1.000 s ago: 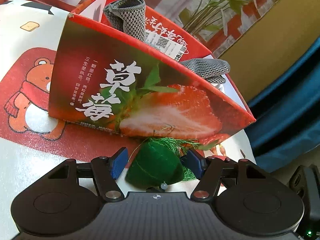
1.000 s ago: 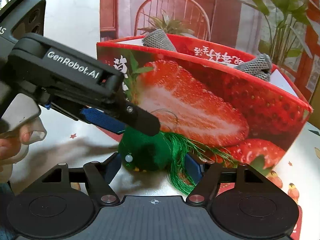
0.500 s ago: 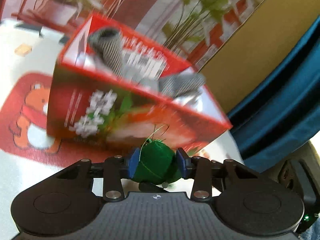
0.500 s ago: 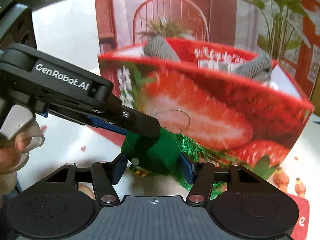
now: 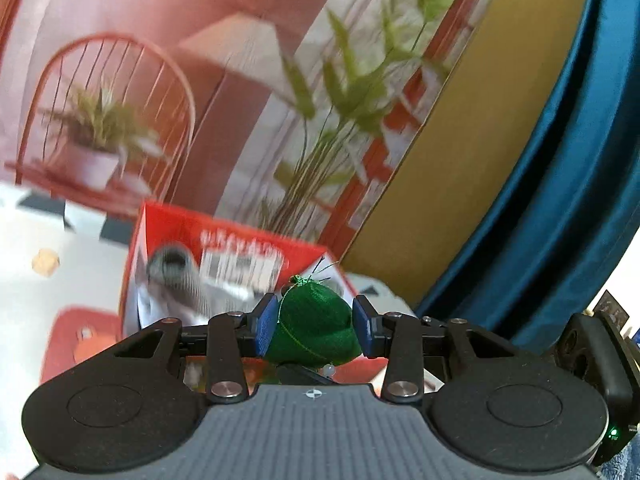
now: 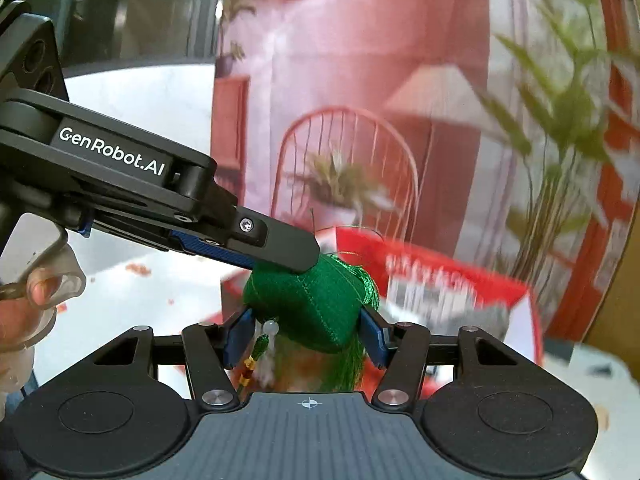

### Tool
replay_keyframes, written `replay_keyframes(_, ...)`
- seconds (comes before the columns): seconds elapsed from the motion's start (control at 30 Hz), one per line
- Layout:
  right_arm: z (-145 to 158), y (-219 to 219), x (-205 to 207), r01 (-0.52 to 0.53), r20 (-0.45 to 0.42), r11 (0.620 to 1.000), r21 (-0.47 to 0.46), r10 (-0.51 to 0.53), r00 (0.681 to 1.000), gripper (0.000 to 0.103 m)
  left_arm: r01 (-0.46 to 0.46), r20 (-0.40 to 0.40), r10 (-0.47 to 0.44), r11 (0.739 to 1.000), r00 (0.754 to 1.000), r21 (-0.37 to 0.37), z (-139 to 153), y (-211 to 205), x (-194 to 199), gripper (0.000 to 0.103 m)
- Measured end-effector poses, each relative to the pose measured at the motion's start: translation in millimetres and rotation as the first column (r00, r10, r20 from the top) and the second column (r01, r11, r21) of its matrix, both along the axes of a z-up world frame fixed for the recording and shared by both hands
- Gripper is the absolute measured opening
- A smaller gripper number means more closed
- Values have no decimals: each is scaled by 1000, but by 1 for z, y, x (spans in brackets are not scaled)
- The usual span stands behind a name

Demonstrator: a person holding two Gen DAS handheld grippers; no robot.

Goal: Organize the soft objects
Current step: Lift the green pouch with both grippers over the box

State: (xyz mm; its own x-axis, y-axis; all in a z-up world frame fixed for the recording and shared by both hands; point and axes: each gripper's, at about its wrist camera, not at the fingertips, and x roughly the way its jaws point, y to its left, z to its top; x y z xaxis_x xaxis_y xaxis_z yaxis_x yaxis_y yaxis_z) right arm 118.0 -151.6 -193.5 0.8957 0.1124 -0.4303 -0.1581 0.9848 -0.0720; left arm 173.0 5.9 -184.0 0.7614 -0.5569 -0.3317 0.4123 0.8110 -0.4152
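Note:
A green fabric pouch [image 5: 314, 330] with a tassel and a small white bead is held between both grippers. My left gripper [image 5: 316, 330] is shut on the pouch. My right gripper [image 6: 306, 330] is shut on the same pouch [image 6: 304, 306], and the left gripper's finger [image 6: 276, 242] lies across its top. The pouch is lifted above the near edge of the red strawberry box [image 5: 240, 240]. A grey knit cloth [image 5: 180, 276] lies rolled in the box. The box also shows in the right wrist view [image 6: 460, 276], blurred.
The box stands on a white table with a red bear print [image 5: 72, 336]. Behind it is a printed backdrop with a chair and plants [image 5: 120, 120]. A blue curtain [image 5: 560, 160] hangs at the right. The person's hand [image 6: 28, 304] holds the left gripper.
Both grippers closed on the green pouch and lifted it from the table in front of the box up to the level of the box's rim.

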Motion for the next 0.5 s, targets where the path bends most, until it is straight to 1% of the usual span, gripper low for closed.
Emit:
replay_keyframes(0.2,36,-6,22,-25,88,998,-60,30,996,53,-15,90,13,1000,996,25,36,-3,11,42)
replay_keyframes(0.3,49,-9,35,-21,131,994,-110,36,991,53,-21,134,17,999,991,28,48,-6,20,42)
replay_keyframes(0.4,56,-15,49,-19,156,990,-137,41,987,53,-31,155,27,999,987,21,52,-8,32,42)
replay_keyframes(0.5,56,-20,62,-26,162,986,-163,52,985,53,-40,143,40,999,989,1,47,-6,44,42)
